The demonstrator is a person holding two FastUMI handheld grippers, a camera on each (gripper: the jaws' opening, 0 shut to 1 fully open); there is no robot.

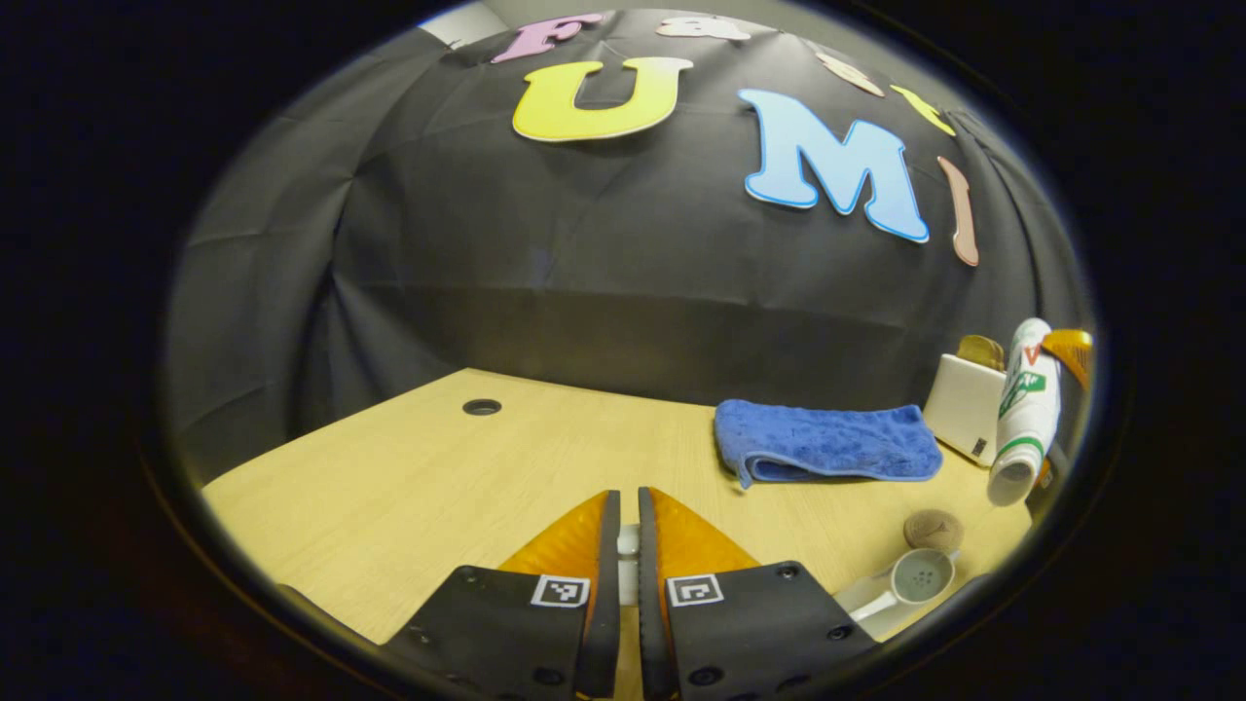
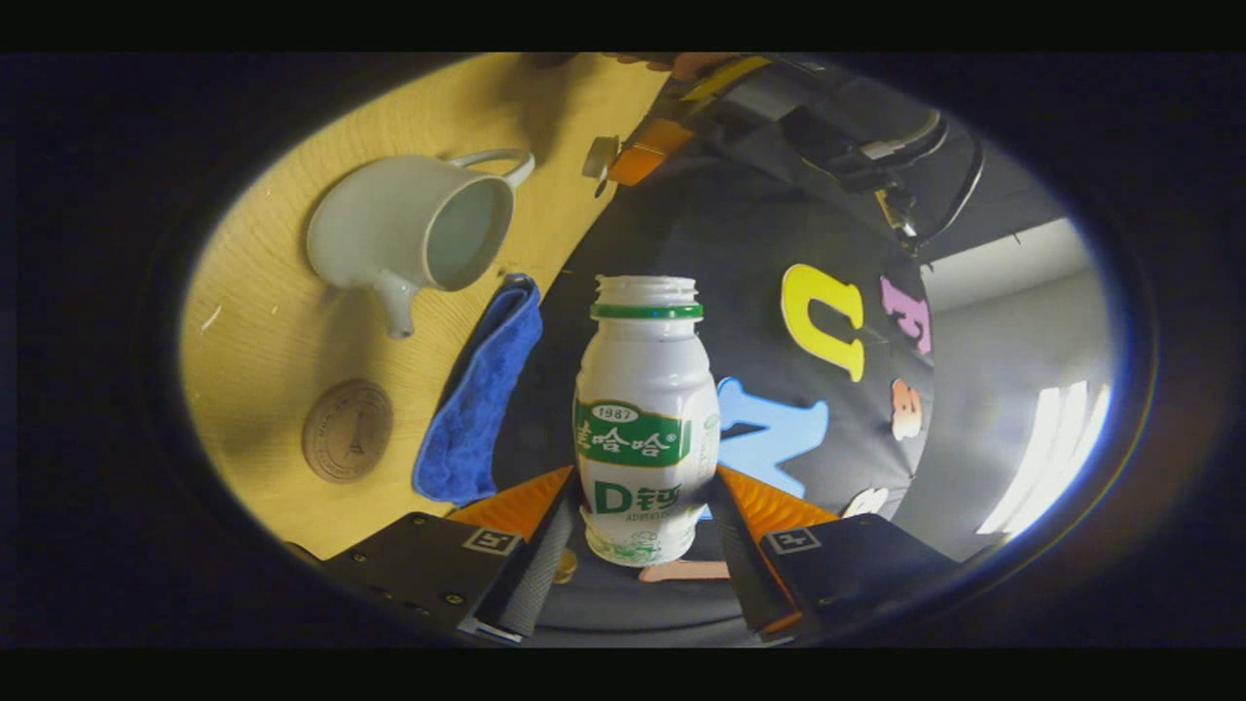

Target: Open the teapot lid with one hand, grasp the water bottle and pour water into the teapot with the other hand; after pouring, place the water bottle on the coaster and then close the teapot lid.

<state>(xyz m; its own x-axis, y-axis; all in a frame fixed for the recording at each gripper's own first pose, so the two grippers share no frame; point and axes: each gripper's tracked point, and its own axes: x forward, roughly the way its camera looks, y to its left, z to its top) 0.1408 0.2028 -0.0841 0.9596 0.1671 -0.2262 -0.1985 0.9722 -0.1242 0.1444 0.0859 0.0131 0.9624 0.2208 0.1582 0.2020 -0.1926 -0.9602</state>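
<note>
My right gripper is clamped on the water bottle, its long axis tipped roughly level, open mouth aimed away from the lidless teapot standing beside the coaster.

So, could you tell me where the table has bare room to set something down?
Free: the table, bare wood between the cable hole and the blue cloth. Crowded: past the cloth, where white box, coaster and teapot cluster.
</note>
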